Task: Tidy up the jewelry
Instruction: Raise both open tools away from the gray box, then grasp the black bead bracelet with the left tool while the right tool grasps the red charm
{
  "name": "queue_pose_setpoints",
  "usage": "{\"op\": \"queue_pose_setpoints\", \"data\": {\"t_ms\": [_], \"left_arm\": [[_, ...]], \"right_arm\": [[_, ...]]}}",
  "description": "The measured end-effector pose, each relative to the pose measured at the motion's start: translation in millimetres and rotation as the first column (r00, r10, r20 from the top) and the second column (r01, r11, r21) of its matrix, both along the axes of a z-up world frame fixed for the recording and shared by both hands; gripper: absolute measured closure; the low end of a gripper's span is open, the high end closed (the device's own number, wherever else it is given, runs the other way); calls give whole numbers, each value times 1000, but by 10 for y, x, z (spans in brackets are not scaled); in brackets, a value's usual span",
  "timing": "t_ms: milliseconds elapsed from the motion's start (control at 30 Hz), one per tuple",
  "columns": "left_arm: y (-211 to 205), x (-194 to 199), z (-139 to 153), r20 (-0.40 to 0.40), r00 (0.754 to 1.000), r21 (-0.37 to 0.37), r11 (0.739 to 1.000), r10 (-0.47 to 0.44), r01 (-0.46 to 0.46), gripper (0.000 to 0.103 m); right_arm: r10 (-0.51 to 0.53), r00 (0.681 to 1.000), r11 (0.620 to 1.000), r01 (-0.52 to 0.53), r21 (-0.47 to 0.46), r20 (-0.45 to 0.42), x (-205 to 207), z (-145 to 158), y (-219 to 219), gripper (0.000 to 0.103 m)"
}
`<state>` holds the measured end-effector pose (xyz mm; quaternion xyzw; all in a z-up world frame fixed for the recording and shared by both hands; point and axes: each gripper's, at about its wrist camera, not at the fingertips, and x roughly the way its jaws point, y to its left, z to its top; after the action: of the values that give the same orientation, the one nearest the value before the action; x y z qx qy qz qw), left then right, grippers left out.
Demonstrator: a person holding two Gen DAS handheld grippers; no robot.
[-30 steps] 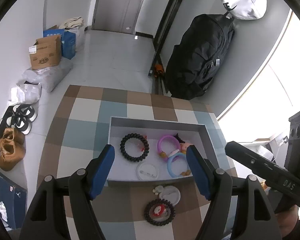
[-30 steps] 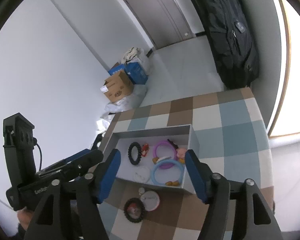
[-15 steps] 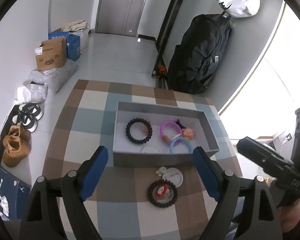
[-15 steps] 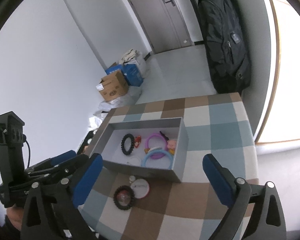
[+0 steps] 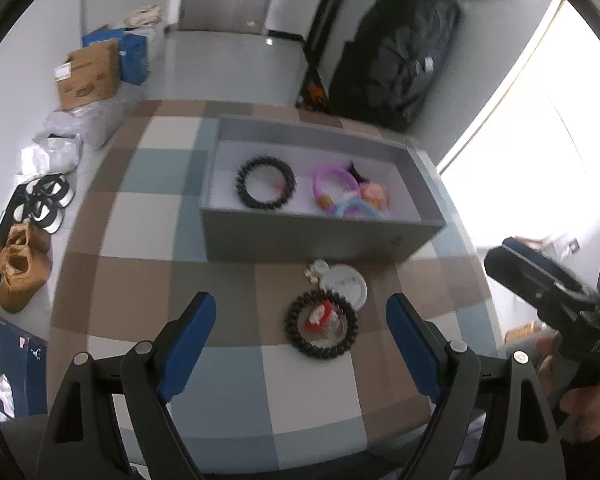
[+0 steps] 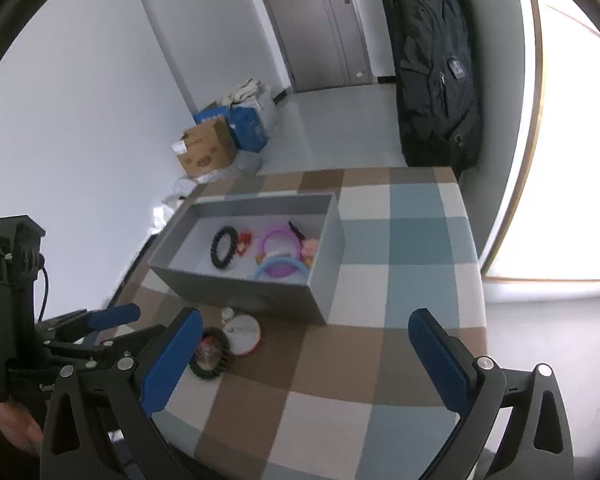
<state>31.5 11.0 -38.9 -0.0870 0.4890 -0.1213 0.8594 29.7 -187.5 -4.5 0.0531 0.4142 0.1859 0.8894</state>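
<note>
A grey box (image 5: 320,236) is seen on a table (image 5: 140,292) covered in brown, blue and white checks. Inside the box a black beaded bracelet (image 5: 265,184) lies toward the left, with a purple ring (image 5: 334,184), a light blue ring (image 5: 354,210) and a small pink piece (image 5: 374,194) gathered toward the right. On the cloth just in front of the box's near wall, a second dark beaded bracelet (image 5: 321,330) is laid flat, with something red inside its loop, and a white round disc (image 5: 346,284) is set touching its far edge (a few small pale pieces sit beside the disc, too small to be told apart).

The left gripper (image 5: 300,344) is held above the near part of the table, its blue-padded jaws spread wide; nothing is gripped, and the dark bracelet is framed between them in the left wrist view. The right gripper (image 6: 304,360) is likewise spread to its widest and nothing is held; its jaws have just been opening, with only bare cloth between them. In the right wrist view the left gripper is seen at the lower left, near the dark bracelet on the cloth, and part of a hand (image 6: 12,426) is glimpsed behind its handle
</note>
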Motion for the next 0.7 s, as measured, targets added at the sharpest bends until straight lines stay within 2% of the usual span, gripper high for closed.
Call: {"op": "queue_pose_setpoints", "data": {"t_ms": [167, 300, 433, 567, 633, 667, 700], "left_arm": [[-146, 1, -180, -51, 998, 75, 996, -39, 43, 19], [-266, -11, -214, -37, 997, 124, 990, -66, 70, 19], [-328, -12, -287, -56, 996, 183, 980, -71, 81, 19], [-407, -34, -361, -63, 995, 263, 960, -83, 97, 19], [-430, -48, -350, -45, 994, 268, 958, -96, 104, 19], [-446, -61, -336, -38, 994, 275, 955, -103, 110, 20], [-465, -53, -339, -35, 993, 282, 953, -109, 115, 30]], "right_arm": [[-1, 1000, 1000, 1, -15, -20, -2, -56, -36, 0], [-12, 999, 1000, 12, -5, -31, -8, -57, -83, 0], [-22, 999, 1000, 22, 7, -38, -1, -49, -118, 0], [-22, 999, 1000, 23, 17, -49, 6, -49, -129, 0], [-19, 999, 1000, 20, 22, -49, 11, -44, -128, 0], [-16, 999, 1000, 18, 24, -48, 11, -40, -125, 0], [-15, 999, 1000, 16, 24, -47, 10, -37, -120, 0]]}}
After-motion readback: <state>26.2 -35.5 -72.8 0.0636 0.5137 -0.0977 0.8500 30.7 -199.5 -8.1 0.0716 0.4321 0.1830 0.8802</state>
